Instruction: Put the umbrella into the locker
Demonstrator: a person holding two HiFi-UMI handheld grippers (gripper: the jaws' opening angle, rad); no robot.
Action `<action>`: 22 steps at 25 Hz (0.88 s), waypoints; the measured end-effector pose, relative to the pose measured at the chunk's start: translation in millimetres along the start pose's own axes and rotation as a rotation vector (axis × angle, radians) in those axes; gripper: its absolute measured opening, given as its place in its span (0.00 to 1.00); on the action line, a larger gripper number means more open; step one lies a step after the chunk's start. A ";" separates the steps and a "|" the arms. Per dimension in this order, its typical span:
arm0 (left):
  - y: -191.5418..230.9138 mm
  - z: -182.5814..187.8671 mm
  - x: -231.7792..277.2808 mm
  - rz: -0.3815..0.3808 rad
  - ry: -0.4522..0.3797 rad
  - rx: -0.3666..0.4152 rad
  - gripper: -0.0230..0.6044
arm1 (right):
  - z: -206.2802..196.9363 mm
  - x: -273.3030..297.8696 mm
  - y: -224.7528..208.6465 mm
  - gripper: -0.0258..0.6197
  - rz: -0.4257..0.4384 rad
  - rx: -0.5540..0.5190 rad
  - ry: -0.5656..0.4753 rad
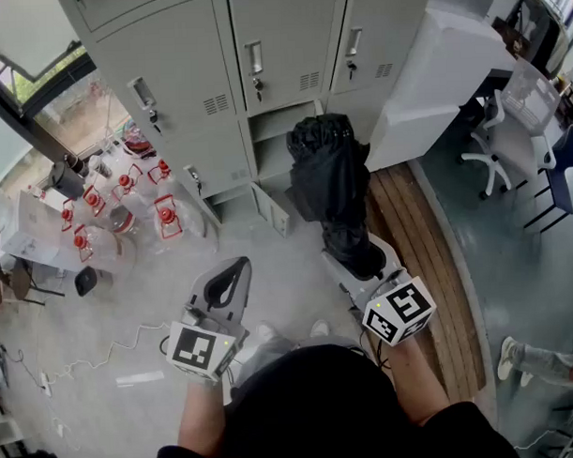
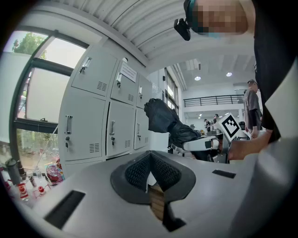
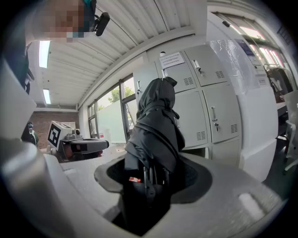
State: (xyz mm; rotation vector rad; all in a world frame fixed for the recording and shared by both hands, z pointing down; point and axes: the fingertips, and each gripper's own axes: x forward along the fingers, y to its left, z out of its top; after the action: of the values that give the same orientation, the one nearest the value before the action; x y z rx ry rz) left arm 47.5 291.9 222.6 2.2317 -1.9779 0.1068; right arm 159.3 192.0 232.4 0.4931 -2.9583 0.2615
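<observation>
A folded black umbrella [image 1: 327, 175] sticks out forward from my right gripper [image 1: 353, 254], whose jaws are shut on its lower end. In the right gripper view the umbrella [image 3: 156, 125] rises out of the right gripper [image 3: 149, 179] and hides part of the lockers. Just ahead of the umbrella's tip is an open compartment [image 1: 281, 125] in the grey locker bank, with its door [image 1: 272, 210] swung out. My left gripper [image 1: 230, 272] hangs lower left of the umbrella, shut with nothing in it; its pads [image 2: 139, 172] meet. From the left gripper view the umbrella [image 2: 163, 118] shows to the right.
Several water jugs with red caps [image 1: 126, 201] stand by the window at the left. A wooden platform [image 1: 408, 228] runs along the right, and a white office chair [image 1: 495, 141] stands beyond it. A person's leg [image 1: 544, 360] is at the right edge. Cables lie on the floor [image 1: 94, 357].
</observation>
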 end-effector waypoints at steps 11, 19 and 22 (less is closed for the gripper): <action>1.9 -3.9 -4.7 -0.006 -0.009 -0.017 0.05 | -3.3 2.0 4.6 0.40 -0.007 0.025 0.010; 32.5 -12.3 -23.5 -0.023 -0.027 0.035 0.05 | -3.1 18.3 22.8 0.41 -0.029 0.031 0.002; 45.1 -16.3 -31.4 -0.027 -0.026 0.017 0.05 | -5.6 27.4 32.5 0.41 -0.044 0.032 0.002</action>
State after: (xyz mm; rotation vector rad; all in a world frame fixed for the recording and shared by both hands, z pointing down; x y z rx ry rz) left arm -0.3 320.2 236.9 2.2813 -1.9659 0.0913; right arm 123.4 214.8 237.3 0.5605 -2.9416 0.3054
